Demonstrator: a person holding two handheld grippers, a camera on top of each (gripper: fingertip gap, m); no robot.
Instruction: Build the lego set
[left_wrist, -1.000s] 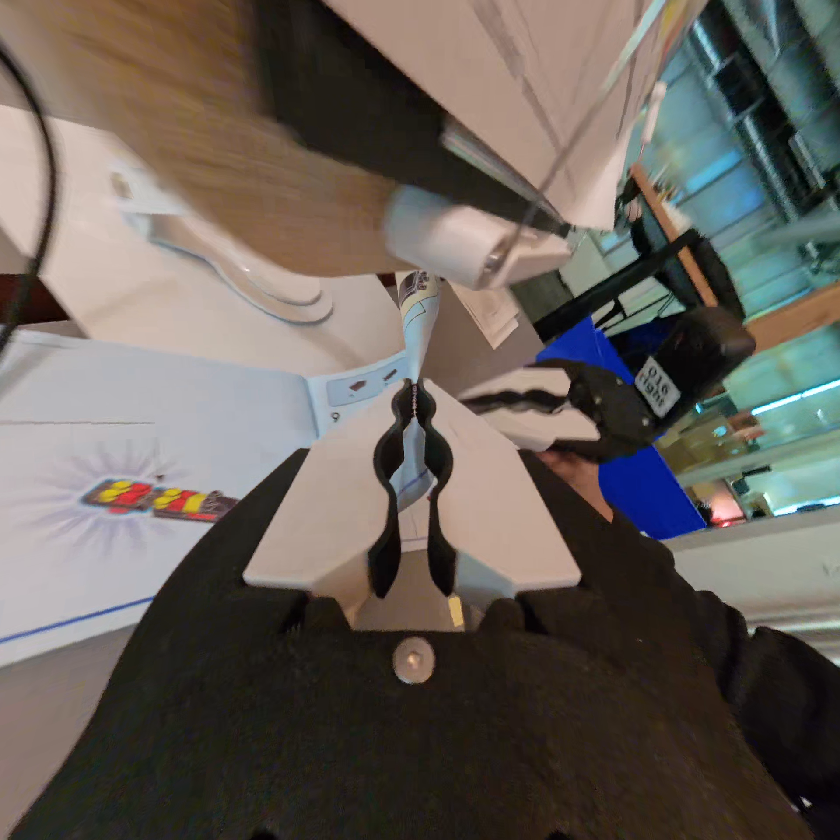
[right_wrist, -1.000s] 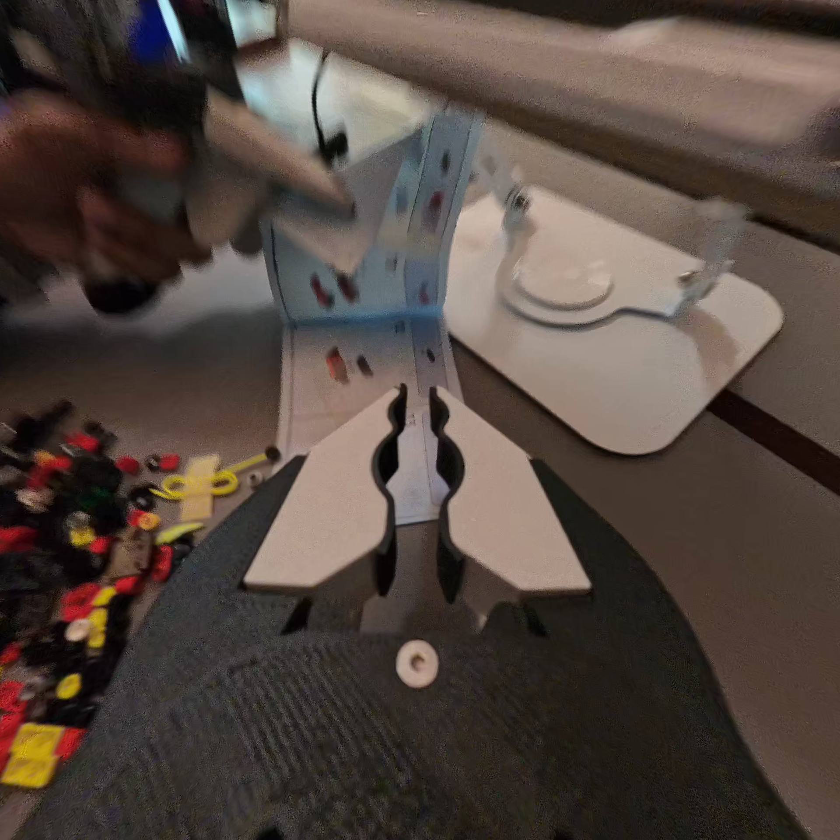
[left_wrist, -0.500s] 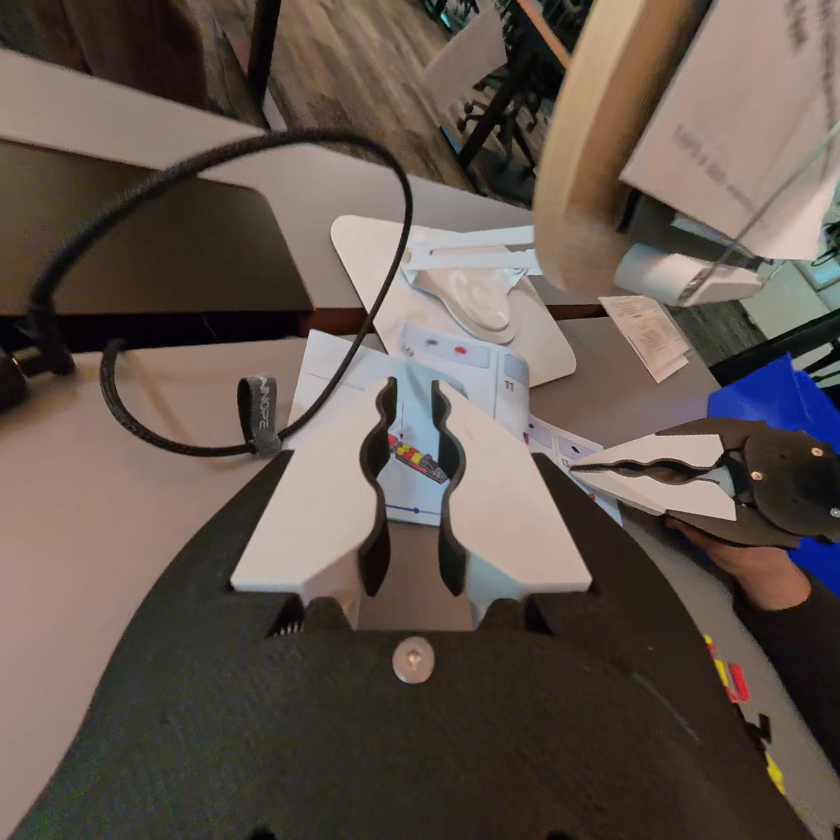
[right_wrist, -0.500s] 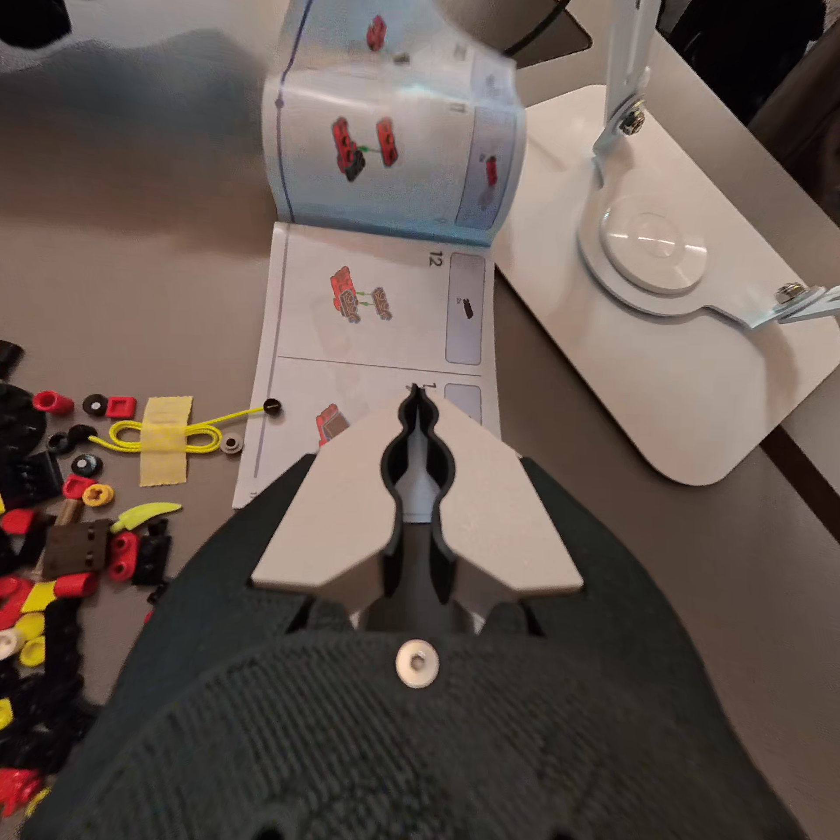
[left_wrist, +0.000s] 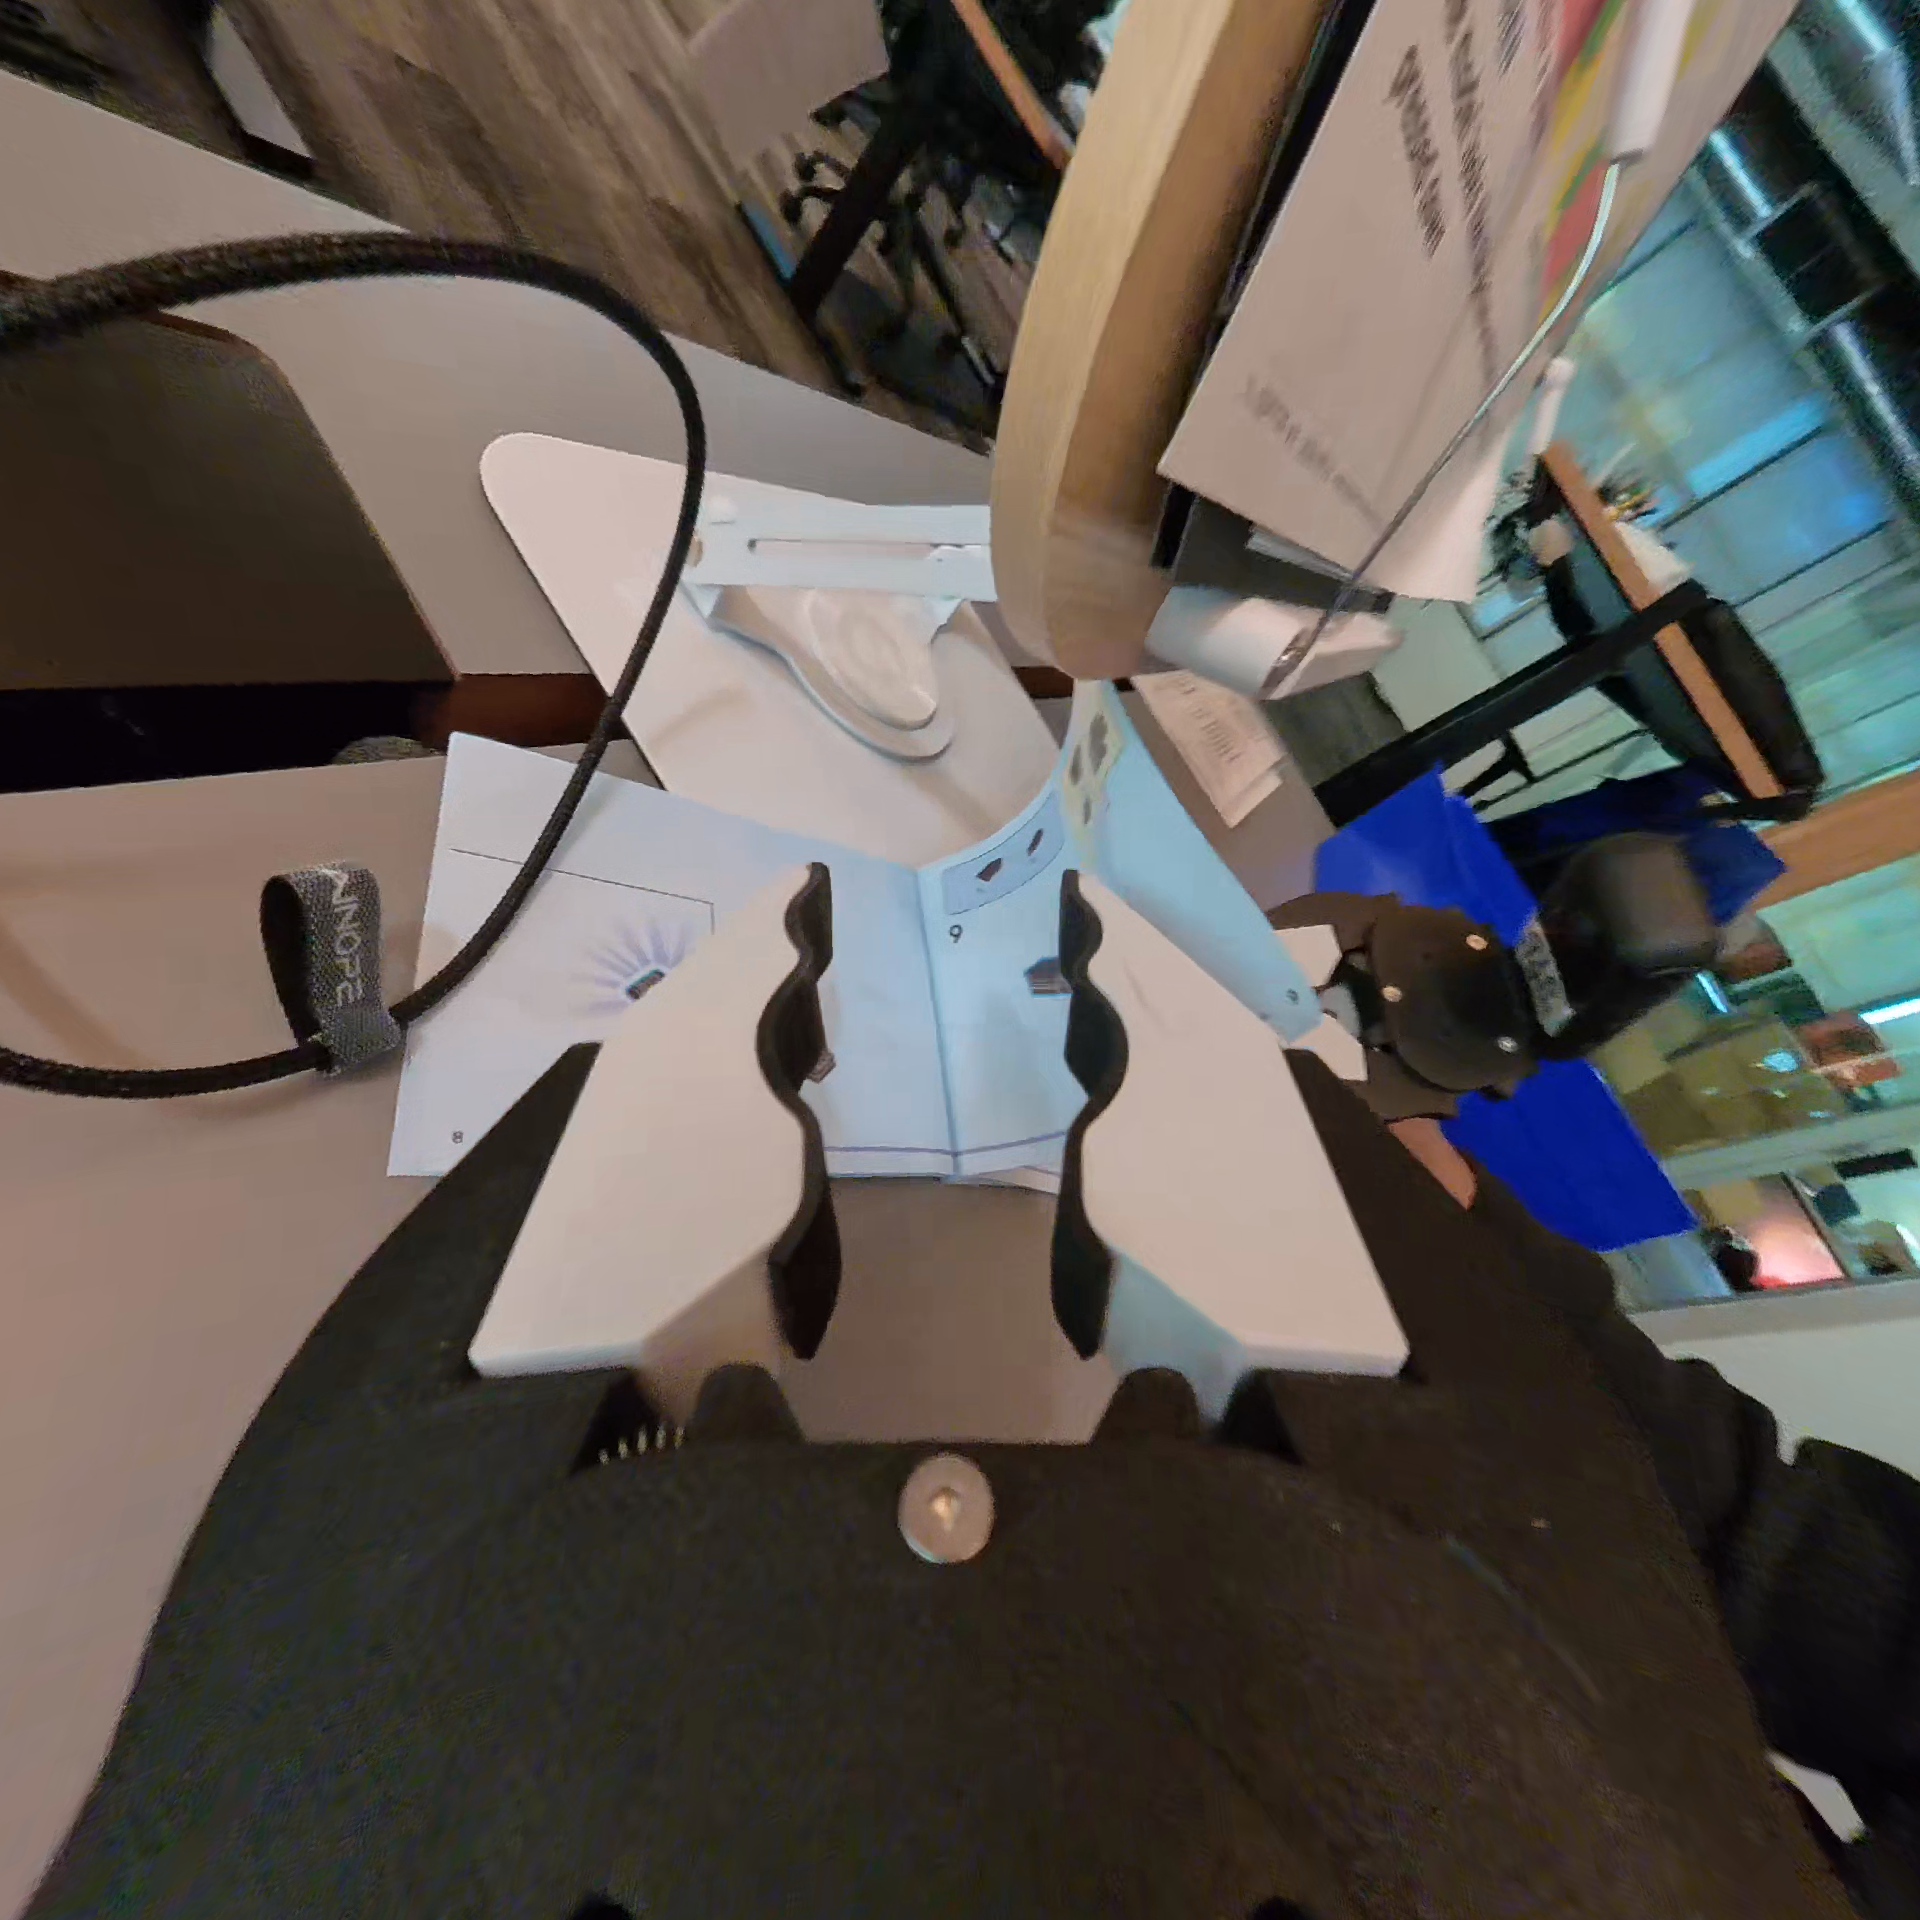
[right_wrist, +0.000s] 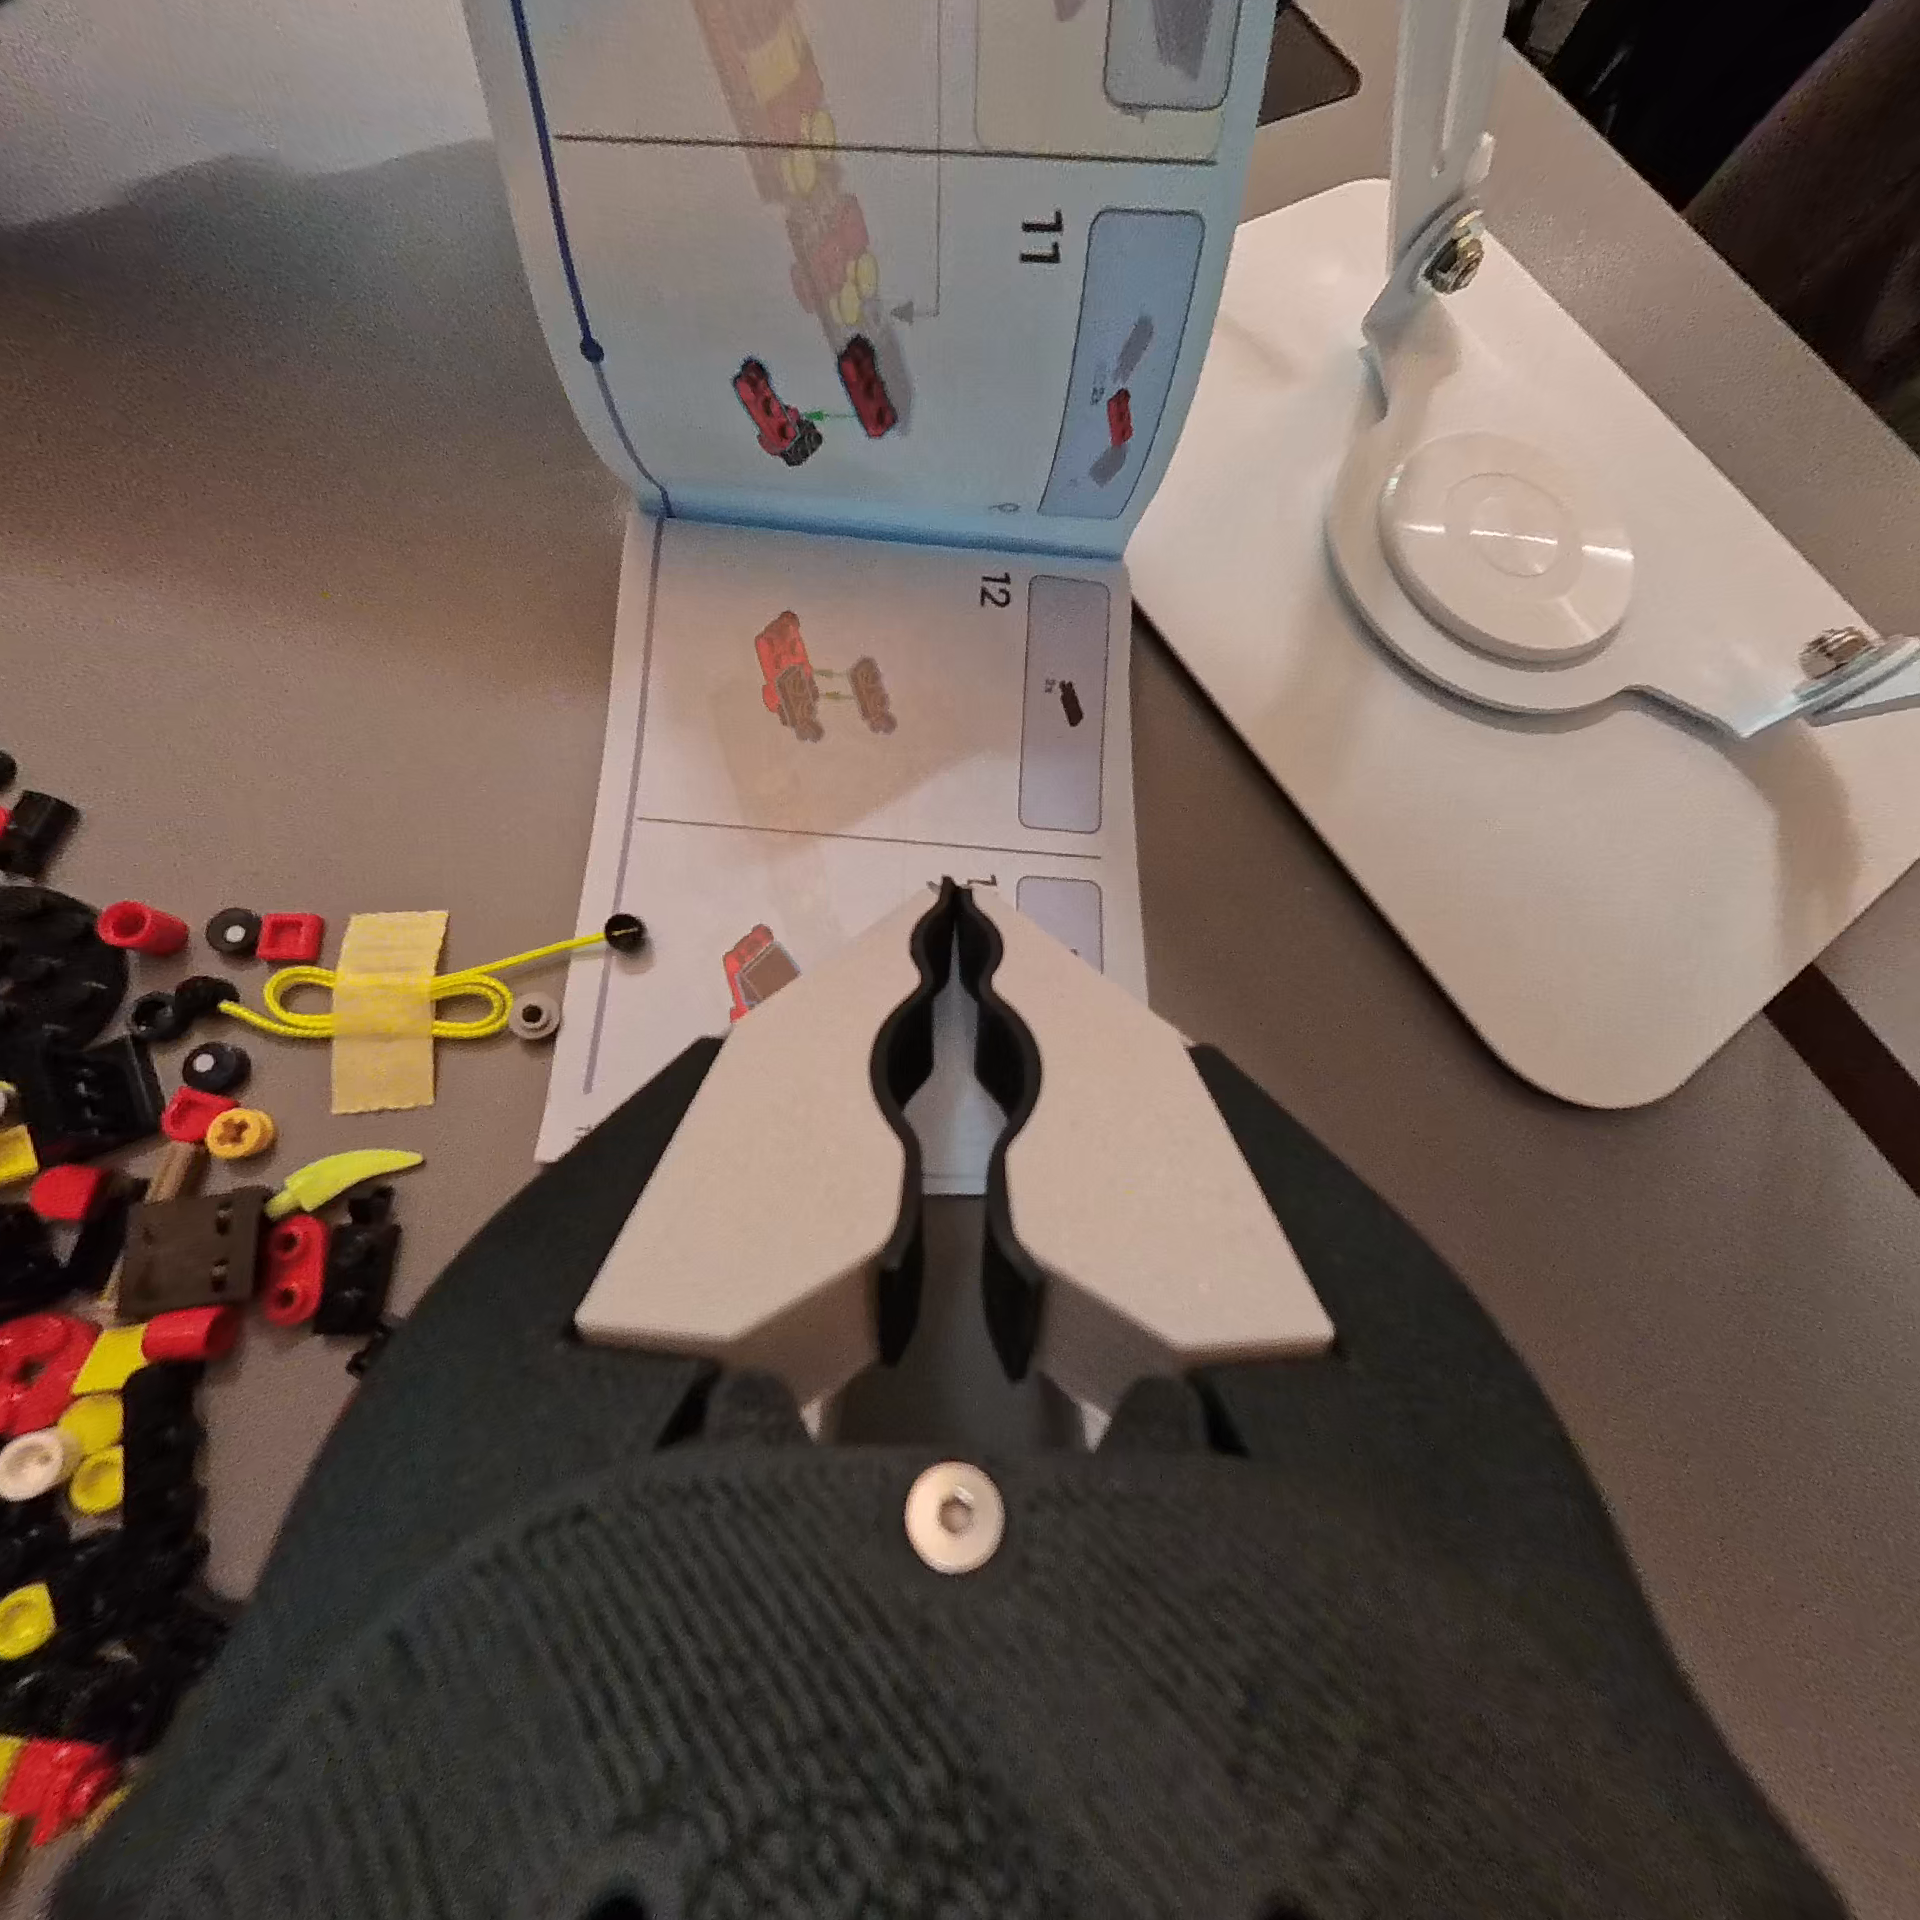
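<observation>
The open instruction booklet (left_wrist: 883, 1039) lies on the grey table, with one page curled upright (right_wrist: 883, 312). My left gripper (left_wrist: 945, 883) is open and empty, its fingers either side of the booklet's fold. My right gripper (right_wrist: 948, 888) is shut just above the booklet's flat lower page (right_wrist: 831, 727), with nothing visible between its fingertips. It also shows in the left wrist view (left_wrist: 1434, 997), behind the curled page. Loose red, black and yellow lego pieces (right_wrist: 125, 1247) lie in a pile to the left of my right gripper. A yellow string held by tape (right_wrist: 384, 997) lies beside the booklet.
A white stand base (right_wrist: 1507, 831) sits right of the booklet; it also shows in the left wrist view (left_wrist: 831, 644). A black cable (left_wrist: 644, 520) loops over the booklet's far corner. A round wooden disc (left_wrist: 1091, 364) with a paper sign hangs above. Some 15 centimeters of space lies between my two pairs of fingers.
My left gripper let go of the booklet page it held and has opened wider. My right gripper closed from slightly open and stays shut. The page now curls upright.
</observation>
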